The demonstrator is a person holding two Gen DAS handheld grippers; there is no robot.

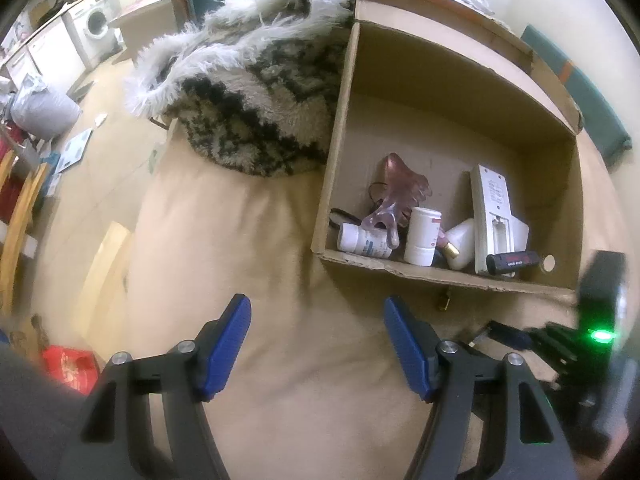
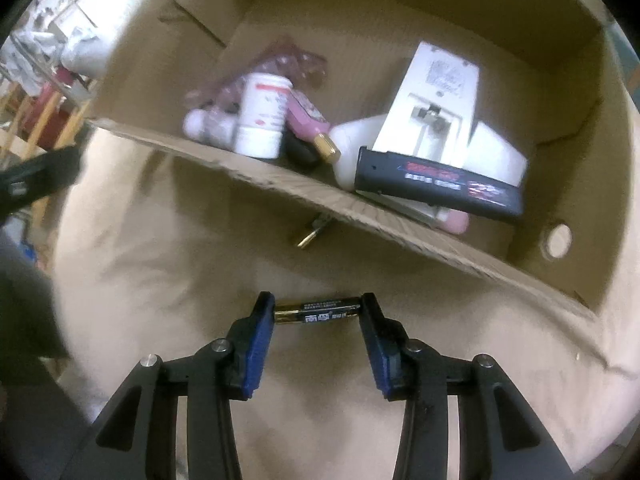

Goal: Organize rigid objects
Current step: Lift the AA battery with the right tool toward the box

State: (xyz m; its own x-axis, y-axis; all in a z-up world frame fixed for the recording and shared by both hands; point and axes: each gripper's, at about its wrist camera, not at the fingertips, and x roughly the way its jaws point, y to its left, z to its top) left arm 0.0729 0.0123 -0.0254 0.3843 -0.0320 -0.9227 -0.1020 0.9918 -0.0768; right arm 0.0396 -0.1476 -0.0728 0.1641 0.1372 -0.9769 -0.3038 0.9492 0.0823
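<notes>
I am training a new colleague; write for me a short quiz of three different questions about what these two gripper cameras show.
1. True or false: the left gripper holds a white bottle.
2. Multiple choice: what is between the fingers of the right gripper? A) a padlock B) a battery C) a remote control
3. Short answer: where does the small padlock lie in relation to the cardboard box?

Key
1. False: its jaws stand open over the beige sheet, with nothing between them.
2. B: the battery lies crosswise, held at its two ends.
3. Outside the box, on the sheet, just in front of its front wall.
</notes>
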